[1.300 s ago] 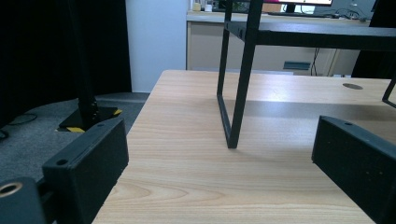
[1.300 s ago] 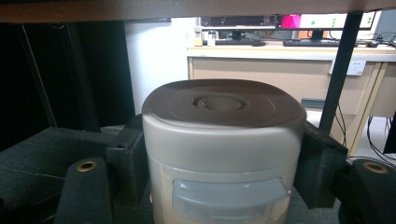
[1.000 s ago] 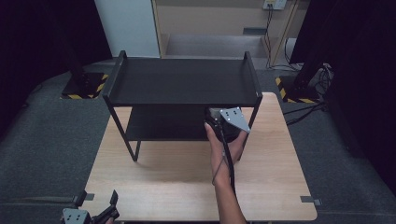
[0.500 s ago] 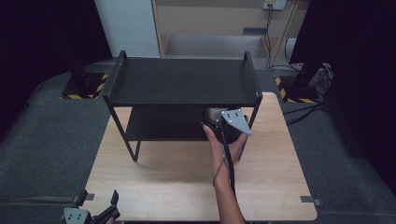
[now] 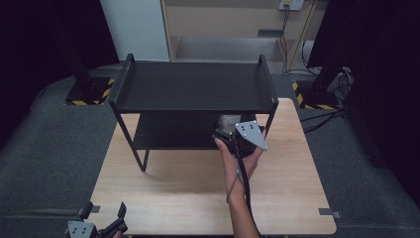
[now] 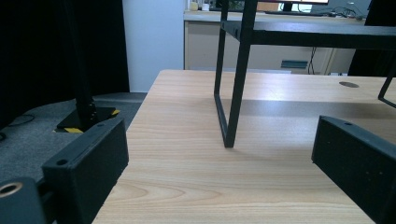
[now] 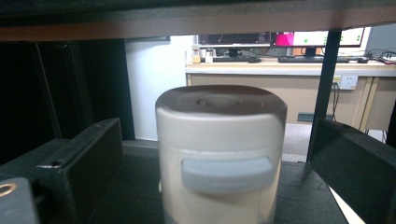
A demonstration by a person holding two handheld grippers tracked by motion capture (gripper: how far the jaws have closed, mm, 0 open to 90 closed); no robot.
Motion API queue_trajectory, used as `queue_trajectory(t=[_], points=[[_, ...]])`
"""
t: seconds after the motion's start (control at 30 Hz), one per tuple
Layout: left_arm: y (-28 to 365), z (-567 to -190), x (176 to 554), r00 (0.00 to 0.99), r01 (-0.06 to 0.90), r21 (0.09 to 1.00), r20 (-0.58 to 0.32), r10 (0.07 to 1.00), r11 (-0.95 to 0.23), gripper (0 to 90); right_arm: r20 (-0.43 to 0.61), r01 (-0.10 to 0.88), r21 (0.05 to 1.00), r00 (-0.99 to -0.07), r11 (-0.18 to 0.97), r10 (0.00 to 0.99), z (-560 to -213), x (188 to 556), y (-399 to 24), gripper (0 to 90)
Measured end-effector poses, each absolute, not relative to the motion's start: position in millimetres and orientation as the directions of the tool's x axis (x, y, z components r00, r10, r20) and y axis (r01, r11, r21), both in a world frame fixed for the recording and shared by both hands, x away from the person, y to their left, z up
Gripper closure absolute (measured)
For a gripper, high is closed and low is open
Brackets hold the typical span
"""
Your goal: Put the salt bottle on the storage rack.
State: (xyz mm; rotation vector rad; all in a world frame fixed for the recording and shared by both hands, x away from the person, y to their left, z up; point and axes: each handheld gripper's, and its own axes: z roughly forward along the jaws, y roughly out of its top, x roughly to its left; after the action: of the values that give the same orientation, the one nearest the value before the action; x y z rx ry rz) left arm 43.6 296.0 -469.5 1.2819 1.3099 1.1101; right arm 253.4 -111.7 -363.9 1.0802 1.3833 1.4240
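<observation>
Placement appears complete: the white canister stands upright on the lower shelf of the black 2-tier rack, toward its right end, near the front edge. The right hand-held gripper is at that spot with its jaws spread either side of the canister; gaps show on both sides in the right gripper view, so nothing is gripped. Its jaws have just been opening, with the canister between them but released. Judged remaining: draw the right hand-held gripper back clear of the shelf without nudging the canister.

The left hand-held gripper rests at the near left corner of the wooden surface, jaws open and empty.

Against the earlier frames, the right hand has shifted only slightly at the shelf front; the left is unchanged
</observation>
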Motion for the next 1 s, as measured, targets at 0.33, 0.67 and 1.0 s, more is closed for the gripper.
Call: queue_trajectory(t=[0.33, 0.67, 1.0], points=[[295.2, -469.1, 43.9, 0.014, 0.131, 0.991, -0.034, 0.999, 0.032, 2.8, 0.026, -0.040, 0.998, -0.277, -0.038, 0.960, -376.2, 218.7, -118.9, 2.9], [293.3, -469.5, 45.3, 0.023, 0.131, 0.991, -0.033, 0.999, 0.030, 2.8, 0.043, -0.031, 0.998, -0.297, -0.054, 0.954, -390.7, 186.8, -131.5, 2.7], [293.0, -469.3, 48.1, 0.028, 0.135, 0.991, -0.028, 0.999, 0.024, 2.7, 0.050, 0.003, 0.999, -0.295, -0.051, 0.954, -413.8, 155.3, -153.3, 2.6]])
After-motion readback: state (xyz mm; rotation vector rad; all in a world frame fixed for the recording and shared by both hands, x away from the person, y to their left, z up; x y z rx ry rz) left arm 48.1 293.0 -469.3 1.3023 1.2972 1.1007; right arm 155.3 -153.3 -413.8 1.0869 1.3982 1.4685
